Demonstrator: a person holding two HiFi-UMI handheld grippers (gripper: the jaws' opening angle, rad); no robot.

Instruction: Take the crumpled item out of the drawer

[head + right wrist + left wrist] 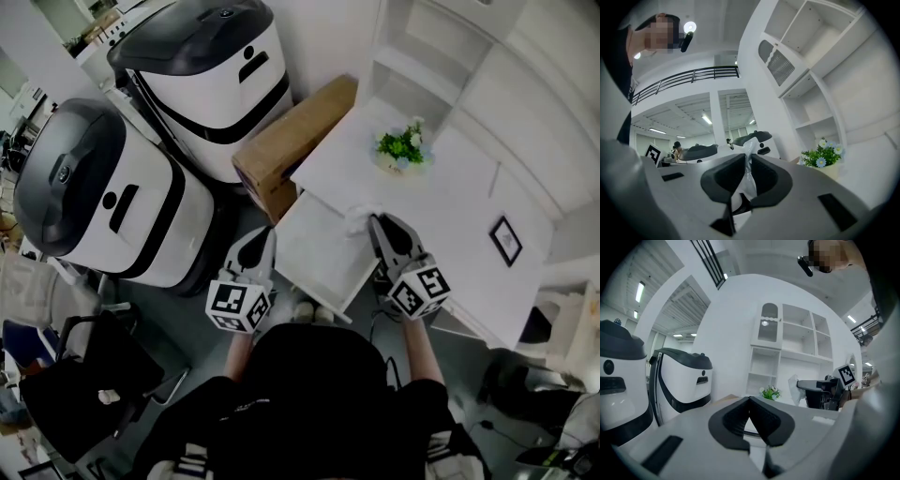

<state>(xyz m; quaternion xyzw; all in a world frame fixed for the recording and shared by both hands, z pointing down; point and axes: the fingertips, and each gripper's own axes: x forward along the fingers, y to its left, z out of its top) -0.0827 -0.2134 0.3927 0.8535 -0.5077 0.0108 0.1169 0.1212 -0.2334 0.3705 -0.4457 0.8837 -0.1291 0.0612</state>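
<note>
In the head view a white drawer stands pulled out from a white cabinet. My right gripper is above the drawer's far right corner, shut on a white crumpled item. The right gripper view shows that crumpled item pinched between the two dark pads and sticking up past the tips. My left gripper hovers at the drawer's left edge. Its jaws meet at the tips with nothing between them. From the left gripper view, the right gripper and its white item hang in the air.
Two big white-and-black machines stand left of the drawer, with a cardboard box wedged against the cabinet. A small flower pot and a framed picture sit on the cabinet top. A black chair is at lower left.
</note>
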